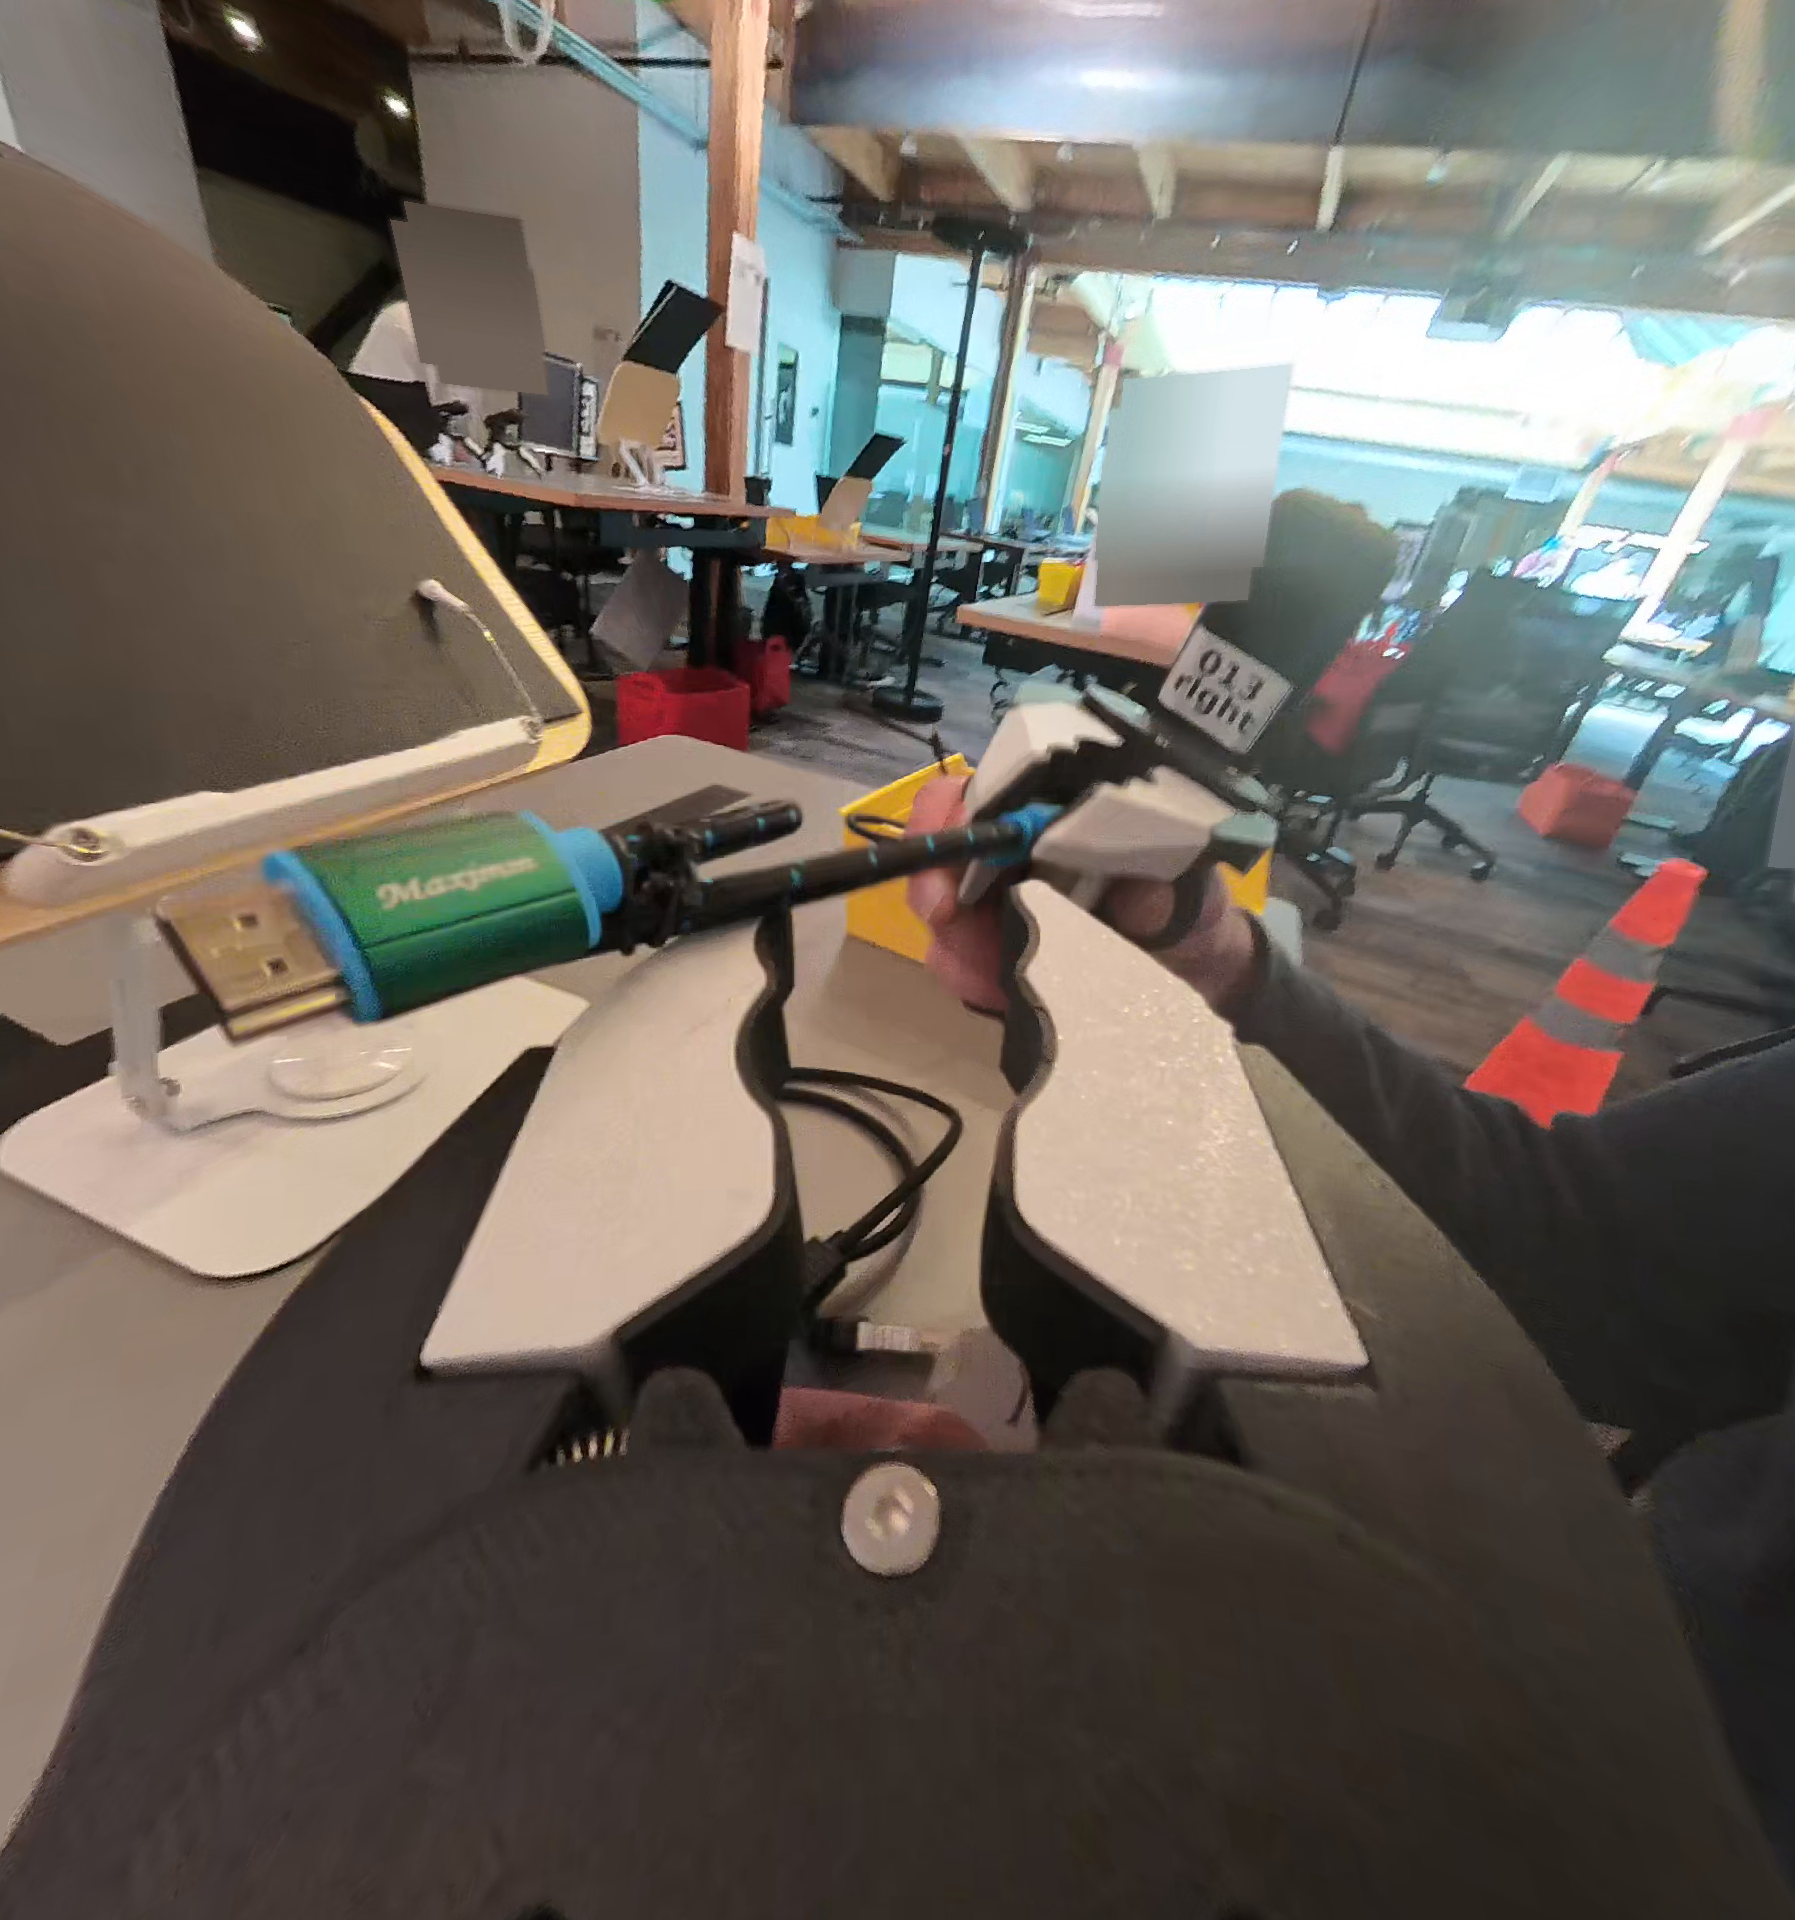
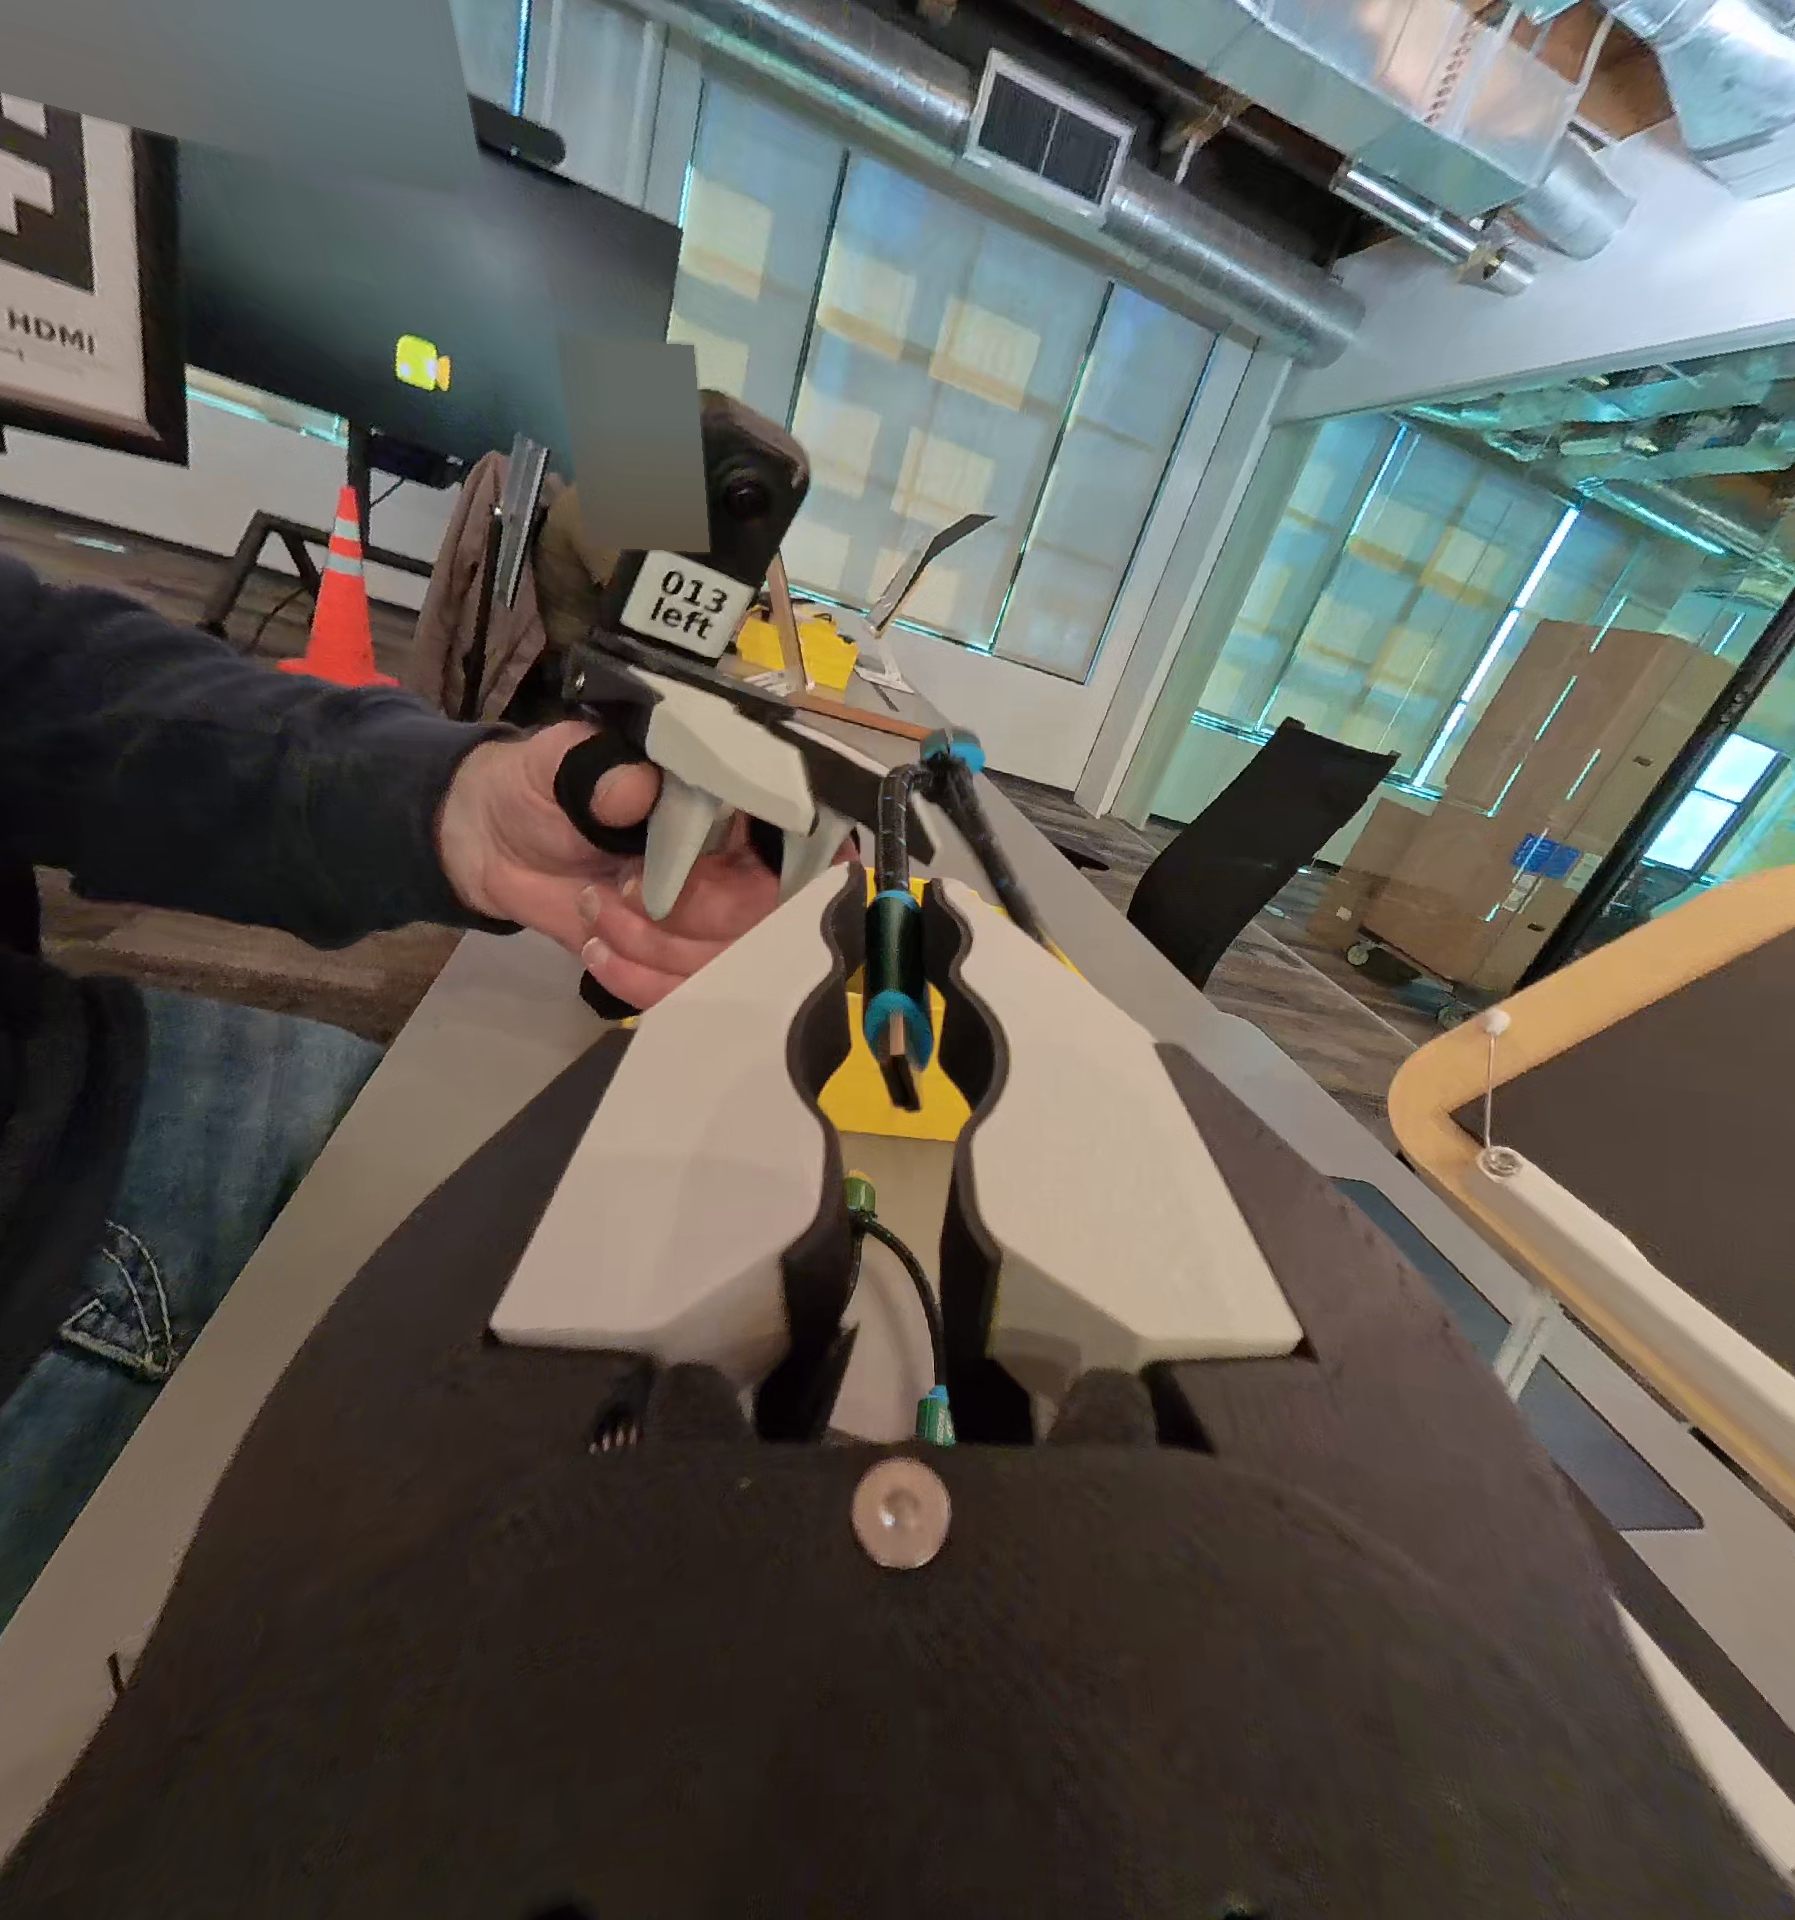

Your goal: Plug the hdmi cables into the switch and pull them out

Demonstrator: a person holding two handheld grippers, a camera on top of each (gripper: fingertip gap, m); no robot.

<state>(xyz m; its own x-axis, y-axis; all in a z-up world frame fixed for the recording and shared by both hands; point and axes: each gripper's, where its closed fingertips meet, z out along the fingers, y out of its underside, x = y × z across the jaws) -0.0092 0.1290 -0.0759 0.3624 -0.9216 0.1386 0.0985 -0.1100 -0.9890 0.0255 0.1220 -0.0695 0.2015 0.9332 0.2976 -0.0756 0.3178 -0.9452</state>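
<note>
Left wrist view: the left gripper (image 1: 893,935) hangs with its fingers spread and nothing between them. Across their tips runs the hdmi cable (image 1: 851,862), from the free plug (image 1: 436,914) at centre left to the right gripper (image 1: 1018,831) at centre right, which is clamped on the far end. I'd say the left should close on the free plug's green body, squarely, keeping the gold tongue level for the port. I can't pick out the switch.

Right wrist view: the right gripper (image 2: 898,914) pinches the second plug (image 2: 893,956) at upper centre, above a yellow bin (image 2: 872,1112). This plug is green with blue collars, its metal tip facing the camera. The black braided cable looks stiff and bends sharply near the left gripper (image 2: 872,779).
</note>
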